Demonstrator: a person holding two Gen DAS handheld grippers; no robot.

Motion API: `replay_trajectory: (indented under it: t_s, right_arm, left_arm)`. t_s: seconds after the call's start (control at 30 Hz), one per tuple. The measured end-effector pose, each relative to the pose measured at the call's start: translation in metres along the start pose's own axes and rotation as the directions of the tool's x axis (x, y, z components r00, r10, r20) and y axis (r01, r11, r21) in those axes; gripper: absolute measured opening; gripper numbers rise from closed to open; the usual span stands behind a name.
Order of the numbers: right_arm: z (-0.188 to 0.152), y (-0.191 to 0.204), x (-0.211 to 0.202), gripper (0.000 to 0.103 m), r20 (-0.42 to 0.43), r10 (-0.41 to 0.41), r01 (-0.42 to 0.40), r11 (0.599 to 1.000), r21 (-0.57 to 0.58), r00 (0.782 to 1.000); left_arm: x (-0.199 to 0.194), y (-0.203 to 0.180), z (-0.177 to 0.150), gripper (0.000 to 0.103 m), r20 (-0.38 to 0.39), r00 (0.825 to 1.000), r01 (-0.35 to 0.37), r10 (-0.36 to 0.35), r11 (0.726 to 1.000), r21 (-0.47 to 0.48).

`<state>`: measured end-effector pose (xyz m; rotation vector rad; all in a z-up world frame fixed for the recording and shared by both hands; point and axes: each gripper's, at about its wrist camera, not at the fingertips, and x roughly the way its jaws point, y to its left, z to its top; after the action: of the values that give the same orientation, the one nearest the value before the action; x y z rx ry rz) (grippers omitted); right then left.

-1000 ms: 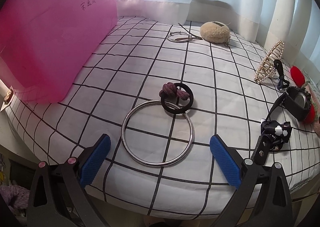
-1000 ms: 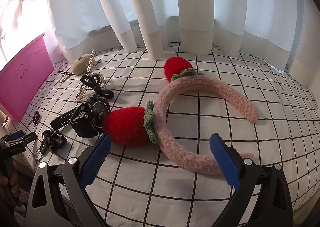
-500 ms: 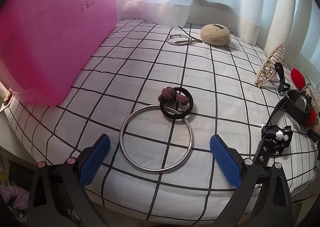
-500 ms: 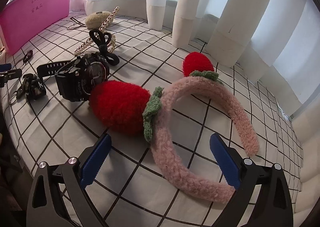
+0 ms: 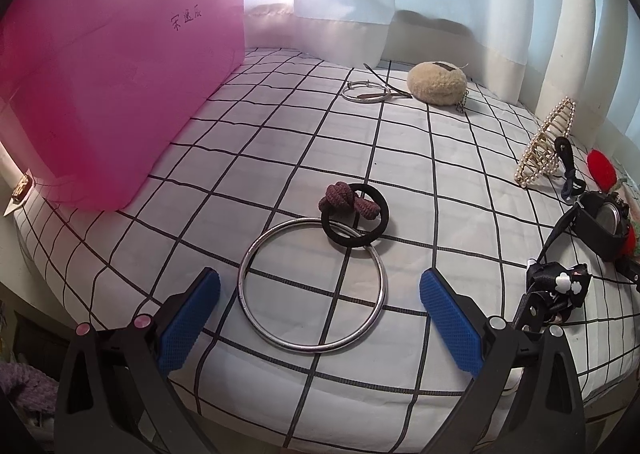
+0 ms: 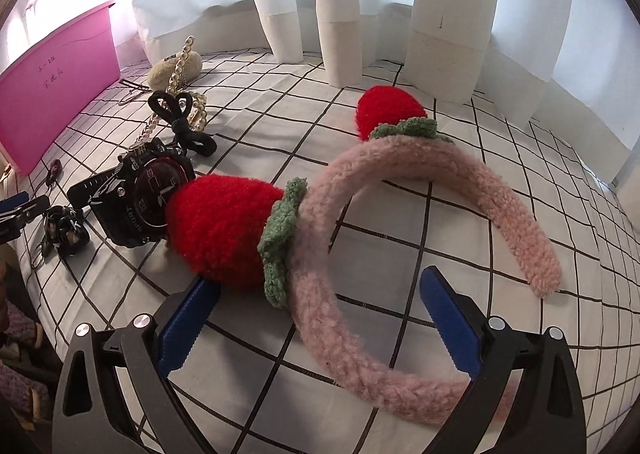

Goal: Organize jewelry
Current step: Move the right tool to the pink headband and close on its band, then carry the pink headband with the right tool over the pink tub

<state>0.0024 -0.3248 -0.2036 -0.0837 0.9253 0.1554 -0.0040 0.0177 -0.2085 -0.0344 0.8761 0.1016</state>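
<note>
Closing in on the headband (image 6: 404,177), the right gripper (image 6: 320,318) is now straddling its near curve with jaws spread wide, and its left pad is nearing the red strawberry (image 6: 224,230). Beyond the strawberry a black watch (image 6: 136,201) is lying, touching it. The left gripper (image 5: 320,318) is hovering almost unmoved, jaws spread and holding nothing, with the steel ring (image 5: 312,286) lying between its blue pads (image 5: 190,318). A black hair tie (image 5: 354,219) is overlapping the ring's far edge, and a pink bin (image 5: 120,93) is standing to the left on the checked sheet (image 5: 440,181).

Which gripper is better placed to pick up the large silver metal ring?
Left. The open left gripper straddles the large silver metal ring; the right gripper faces the pink fluffy headband.
</note>
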Motion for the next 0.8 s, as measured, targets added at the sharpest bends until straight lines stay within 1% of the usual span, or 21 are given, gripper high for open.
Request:
replay_trajectory:
  t_s: [0.07,0.13,0.17,0.23,0.4,0.43,0.47,0.5,0.53,0.57,0.6,0.67,0.8]
  right_arm:
    - [0.0,0.0,0.001,0.095,-0.002,-0.002,0.002,1.0,0.006,1.0]
    - [0.001,0.0,0.001,0.095,-0.014,-0.005,0.005,1.0,0.01,1.0]
    - [0.002,0.0,0.002,0.095,-0.02,-0.005,0.005,1.0,0.011,1.0]
    - [0.003,0.001,0.002,0.094,-0.027,-0.008,0.009,1.0,0.013,1.0]
    - [0.0,0.003,0.0,0.093,-0.013,-0.006,0.007,1.0,0.015,1.0]
    - [-0.001,0.004,-0.002,0.091,-0.009,0.002,-0.002,1.0,0.015,1.0]
    - [-0.002,0.006,-0.004,0.082,-0.001,0.006,-0.006,1.0,0.006,1.0]
    - [-0.002,0.01,-0.007,0.065,0.009,0.013,-0.013,1.0,-0.009,1.0]
    - [-0.002,0.014,-0.009,0.055,0.013,0.006,-0.006,1.0,-0.023,1.0]
    - [-0.002,0.019,-0.011,0.04,0.016,-0.008,0.008,0.999,-0.036,1.0]
    - [-0.001,0.022,-0.012,0.031,0.017,-0.016,0.017,0.999,-0.048,1.0]
    - [-0.002,0.025,-0.013,0.01,0.02,-0.035,0.036,0.998,-0.051,0.999]
    - [-0.004,0.023,-0.023,0.01,0.053,-0.019,0.02,1.0,-0.019,0.998]
  left_arm:
    - [-0.002,-0.001,-0.001,0.095,0.004,1.0,0.004,-0.004,1.0,0.004]
    - [-0.004,-0.004,-0.001,0.085,0.011,1.0,0.015,-0.015,1.0,0.022]
    - [-0.005,-0.006,-0.001,0.082,0.013,1.0,0.024,-0.024,0.999,0.03]
    - [-0.007,-0.01,-0.001,0.071,0.014,0.999,0.043,-0.044,0.998,0.049]
    - [-0.007,-0.011,0.0,0.07,0.008,0.998,0.054,-0.054,0.997,0.061]
    - [-0.007,-0.011,0.0,0.07,0.008,0.998,0.056,-0.056,0.997,0.062]
    - [-0.008,-0.01,0.0,0.07,0.008,0.998,0.056,-0.057,0.997,0.059]
    - [-0.008,-0.01,0.0,0.07,0.007,0.998,0.056,-0.057,0.997,0.054]
    - [-0.009,-0.009,-0.001,0.07,0.005,0.998,0.058,-0.058,0.997,0.053]
    - [-0.009,-0.009,-0.001,0.07,0.003,0.998,0.058,-0.058,0.997,0.052]
    - [-0.009,-0.008,-0.001,0.07,0.001,0.998,0.06,-0.06,0.997,0.047]
    - [-0.012,-0.007,-0.001,0.07,-0.001,0.998,0.07,-0.07,0.997,0.038]
    - [-0.021,-0.006,-0.001,0.07,0.01,0.997,0.077,-0.077,0.996,0.033]
